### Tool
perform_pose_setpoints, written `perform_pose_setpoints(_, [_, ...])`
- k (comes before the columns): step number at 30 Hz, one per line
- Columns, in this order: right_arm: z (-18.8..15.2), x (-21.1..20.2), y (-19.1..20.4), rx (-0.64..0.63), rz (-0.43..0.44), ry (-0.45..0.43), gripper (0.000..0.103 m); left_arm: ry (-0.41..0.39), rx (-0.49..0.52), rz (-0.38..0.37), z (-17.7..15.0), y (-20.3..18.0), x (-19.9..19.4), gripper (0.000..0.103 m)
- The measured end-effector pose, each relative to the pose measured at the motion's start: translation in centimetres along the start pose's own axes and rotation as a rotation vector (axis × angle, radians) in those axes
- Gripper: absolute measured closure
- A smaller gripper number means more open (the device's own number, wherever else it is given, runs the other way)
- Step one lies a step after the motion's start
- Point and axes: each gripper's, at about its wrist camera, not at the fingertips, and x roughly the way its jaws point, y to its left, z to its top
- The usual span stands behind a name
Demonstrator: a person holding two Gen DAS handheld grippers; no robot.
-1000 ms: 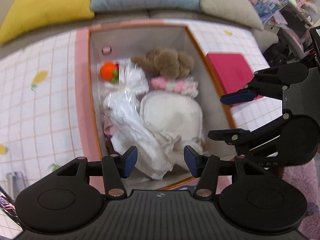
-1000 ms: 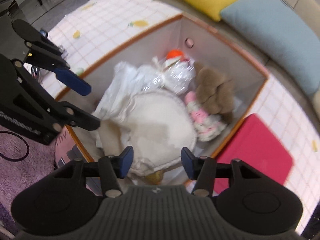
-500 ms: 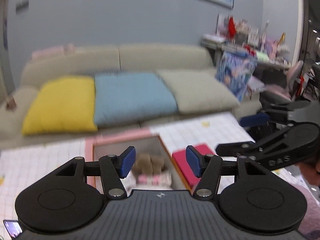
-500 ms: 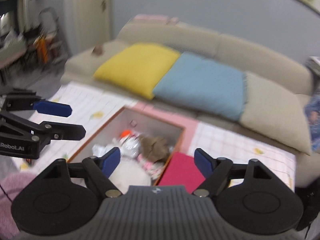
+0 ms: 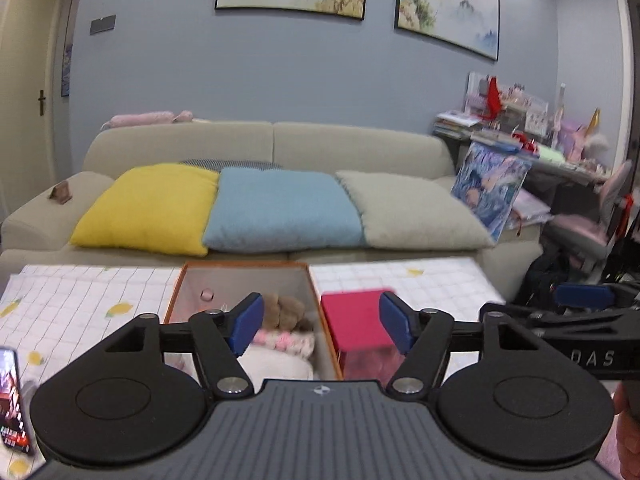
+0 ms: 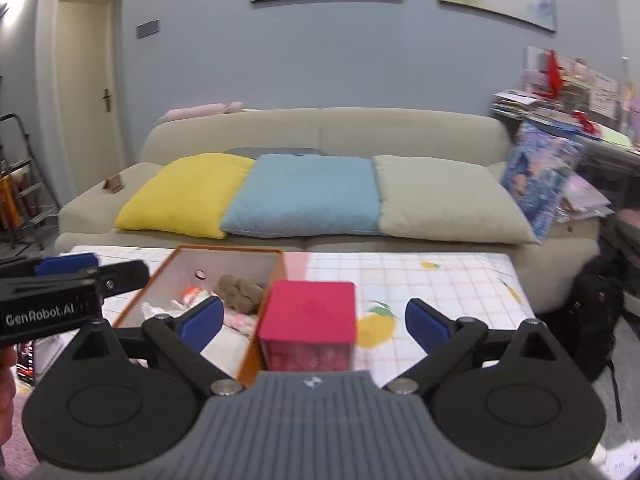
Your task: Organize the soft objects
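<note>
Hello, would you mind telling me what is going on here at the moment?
A person is tidying soft toys with two handheld grippers. The left gripper and right gripper both hold nothing; their jaws have just been opening. The orange-rimmed box on the checked mat holds a brown plush toy and other soft items. A red box stands beside it, in front of the sofa.

Open orange-rimmed storage box (image 6: 168, 268) holding brown plush toy (image 6: 240, 292) sits left of magenta cube box (image 6: 310, 312), beige fabric sofa (image 6: 320, 132) behind
</note>
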Motion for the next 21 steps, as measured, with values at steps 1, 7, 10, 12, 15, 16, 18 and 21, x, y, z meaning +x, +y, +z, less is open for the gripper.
perform_pose_setpoints(1, [-0.4, -0.2, -0.2, 0.014, -0.010, 0.001, 0.006, 0.013, 0.001, 0.007, -0.3, -0.1, -0.1, 0.019])
perform_pose_setpoints(7, [-2.4, -0.6, -0.2, 0.026, -0.090, 0.013, 0.003, 0.030, -0.011, 0.091, -2.3, -0.5, -1.0, 0.015])
perform_pose_setpoints(10, [-3.1, 0.1, 0.1, 0.031, -0.101, 0.066, 0.003, 0.067, -0.027, 0.098, -2.9, -0.3, -0.7, 0.015])
perform_pose_setpoints(12, [-3.8, 0.3, 0.3, 0.021, -0.087, 0.079, 0.003, 0.075, -0.035, 0.105, -3.2, 0.0, -0.6, 0.014])
perform_pose_setpoints(15, [-4.2, 1.0, 0.5, 0.011, -0.086, 0.106, 0.003, 0.099, -0.011, 0.116, -4.1, -0.1, 0.1, 0.014])
perform_pose_setpoints(16, [-4.4, 1.2, 0.5, 0.009, -0.091, 0.119, 0.003, 0.114, 0.002, 0.126, -4.5, -0.3, 0.4, 0.014])
perform_pose_setpoints(18, [-4.8, 1.5, 0.5, 0.017, -0.099, 0.135, 0.003, 0.134, 0.023, 0.138, -4.9, -0.5, 0.8, 0.014])
perform_pose_setpoints(21, [-5.1, 1.8, 0.0, 0.039, -0.102, 0.147, 0.003, 0.148, 0.020, 0.127, -5.1, -0.5, 1.0, 0.014])
